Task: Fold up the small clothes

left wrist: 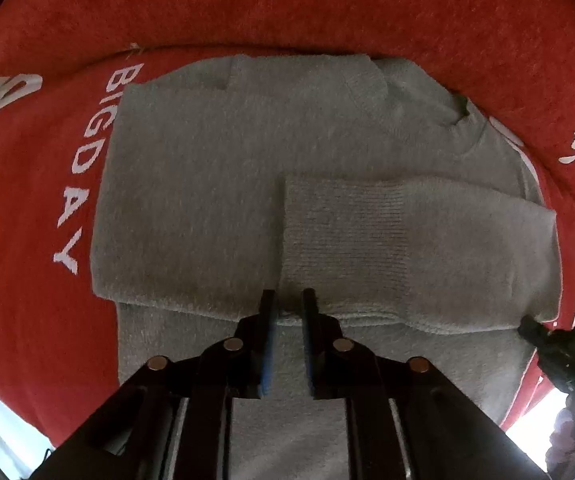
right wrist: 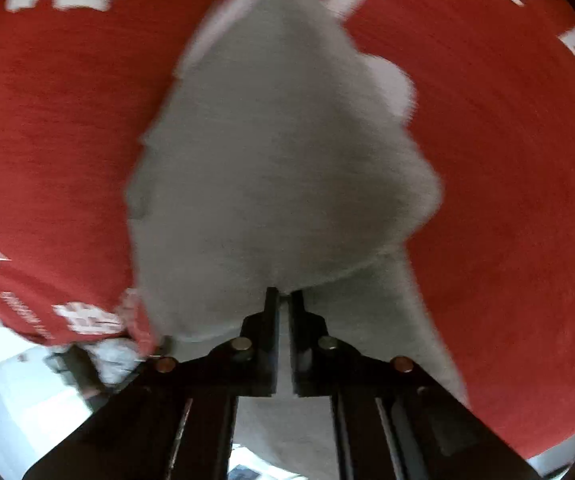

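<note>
Right wrist view blurring, grey sweater (left wrist: 215,184) edges smearing
Left gripper (left wrist: 288,300) sitting slightly open at fold edge, gripping nothing; right gripper (right wrist: 284,295) pinching sweater on red cloth (left wrist: 27,300)

We see the grey fuzzy knitted sweater (left wrist: 207,184) lying on the red cloth with white lettering (left wrist: 27,300), which surrounds it on every side. One ribbed-cuffed sleeve (left wrist: 367,240) lies folded across the sweater's right part. The left gripper (left wrist: 287,304) sits at the sweater's near folded edge; the right gripper (right wrist: 283,296) meets its near right corner.
</note>
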Demonstrator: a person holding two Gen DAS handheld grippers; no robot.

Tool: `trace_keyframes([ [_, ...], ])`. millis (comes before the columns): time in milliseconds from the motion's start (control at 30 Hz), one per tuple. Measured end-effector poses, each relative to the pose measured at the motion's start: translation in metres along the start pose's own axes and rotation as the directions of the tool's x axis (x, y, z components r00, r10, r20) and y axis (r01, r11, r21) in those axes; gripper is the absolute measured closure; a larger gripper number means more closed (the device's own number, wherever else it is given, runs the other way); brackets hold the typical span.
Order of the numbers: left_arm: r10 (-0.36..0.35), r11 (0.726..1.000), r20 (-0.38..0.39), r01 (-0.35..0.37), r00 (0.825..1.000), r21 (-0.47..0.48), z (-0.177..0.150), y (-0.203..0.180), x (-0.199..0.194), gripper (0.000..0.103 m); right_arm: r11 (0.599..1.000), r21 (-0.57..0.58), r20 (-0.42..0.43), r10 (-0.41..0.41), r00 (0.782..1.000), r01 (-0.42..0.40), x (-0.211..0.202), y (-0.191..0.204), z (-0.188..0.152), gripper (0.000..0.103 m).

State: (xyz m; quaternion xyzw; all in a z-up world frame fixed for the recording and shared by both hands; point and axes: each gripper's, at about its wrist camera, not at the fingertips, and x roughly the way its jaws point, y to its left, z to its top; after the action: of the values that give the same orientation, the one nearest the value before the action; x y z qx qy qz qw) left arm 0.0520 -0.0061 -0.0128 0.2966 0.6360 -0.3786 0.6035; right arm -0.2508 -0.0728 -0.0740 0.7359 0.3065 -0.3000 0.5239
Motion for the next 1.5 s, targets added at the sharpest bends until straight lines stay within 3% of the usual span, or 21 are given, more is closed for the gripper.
trace_keyframes([
  [100, 0.034, 0.999, 0.012, -0.034, 0.999, 0.001, -0.003, 0.003, -0.002, 0.054, 0.998, -0.053, -0.010, -0.039, 0.999, 0.038, -0.008, -0.001, -0.002, 0.099],
  [200, 0.033, 0.999, -0.002, -0.033, 0.999, 0.001, -0.008, 0.005, -0.004, 0.054, 0.986, -0.137, -0.025, -0.102, 0.994, 0.098, -0.013, 0.010, -0.008, 0.097],
  [367, 0.060, 0.998, -0.020, -0.059, 0.998, 0.016, -0.015, 0.001, -0.006, 0.054, 0.981, -0.150, -0.007, -0.123, 0.992, 0.121, -0.028, 0.009, -0.017, 0.097],
  [433, 0.063, 0.998, -0.026, -0.063, 0.998, 0.020, -0.019, 0.001, -0.007, 0.054, 0.982, -0.145, -0.011, -0.120, 0.993, 0.117, -0.029, 0.010, -0.020, 0.090],
  [467, 0.067, 0.998, -0.026, -0.066, 0.997, 0.022, -0.018, -0.001, -0.008, 0.054, 0.981, -0.150, -0.012, -0.124, 0.992, 0.120, -0.028, 0.012, -0.021, 0.076],
  [500, 0.074, 0.997, -0.023, -0.073, 0.997, 0.025, -0.026, 0.003, -0.014, 0.054, 0.979, -0.159, -0.012, -0.129, 0.992, 0.126, -0.028, 0.015, -0.023, 0.053],
  [567, 0.083, 0.996, -0.020, -0.082, 0.996, 0.032, -0.030, 0.002, -0.018, 0.054, 0.974, -0.188, -0.006, -0.133, 0.991, 0.130, -0.031, 0.021, -0.028, 0.041],
  [767, 0.095, 0.995, -0.034, -0.093, 0.995, 0.048, -0.038, -0.003, -0.022, 0.054, 0.960, -0.235, -0.005, -0.155, 0.988, 0.149, -0.033, 0.036, -0.036, 0.040],
  [933, 0.112, 0.993, -0.042, -0.110, 0.993, 0.054, -0.045, 0.003, -0.029, 0.054, 0.958, -0.245, -0.003, -0.157, 0.988, 0.151, -0.032, 0.041, -0.035, 0.032],
  [1033, 0.093, 0.995, -0.056, -0.090, 0.994, 0.053, -0.050, 0.000, -0.025, 0.054, 0.956, -0.250, -0.004, -0.157, 0.988, 0.151, -0.031, 0.043, -0.036, 0.031],
  [1133, 0.069, 0.996, -0.063, -0.065, 0.996, 0.054, -0.054, -0.003, -0.023, 0.053, 0.955, -0.255, -0.002, -0.159, 0.987, 0.153, -0.030, 0.043, -0.036, 0.022],
  [1167, 0.063, 0.997, -0.062, -0.060, 0.996, 0.053, -0.054, -0.004, -0.022, 0.039, 0.955, -0.256, -0.001, -0.157, 0.988, 0.152, -0.030, 0.043, -0.036, 0.022],
  [1200, 0.058, 0.997, -0.056, -0.055, 0.997, 0.052, -0.055, -0.004, -0.022, 0.009, 0.955, -0.256, 0.000, -0.158, 0.988, 0.152, -0.030, 0.043, -0.036, 0.022],
  [1233, 0.059, 0.997, -0.042, -0.056, 0.997, 0.051, -0.055, -0.004, -0.023, 0.000, 0.954, -0.258, 0.001, -0.160, 0.987, 0.155, -0.030, 0.044, -0.036, 0.022],
  [1300, 0.080, 0.995, -0.009, -0.079, 0.997, 0.066, -0.051, -0.012, -0.023, 0.000, 0.950, -0.268, 0.009, -0.162, 0.987, 0.158, -0.031, 0.045, -0.036, 0.020],
  [1500, 0.128, 0.989, -0.011, -0.127, 0.992, 0.081, -0.048, -0.020, -0.027, 0.000, 0.942, -0.297, 0.010, -0.164, 0.986, 0.160, -0.034, 0.044, -0.035, 0.020],
])
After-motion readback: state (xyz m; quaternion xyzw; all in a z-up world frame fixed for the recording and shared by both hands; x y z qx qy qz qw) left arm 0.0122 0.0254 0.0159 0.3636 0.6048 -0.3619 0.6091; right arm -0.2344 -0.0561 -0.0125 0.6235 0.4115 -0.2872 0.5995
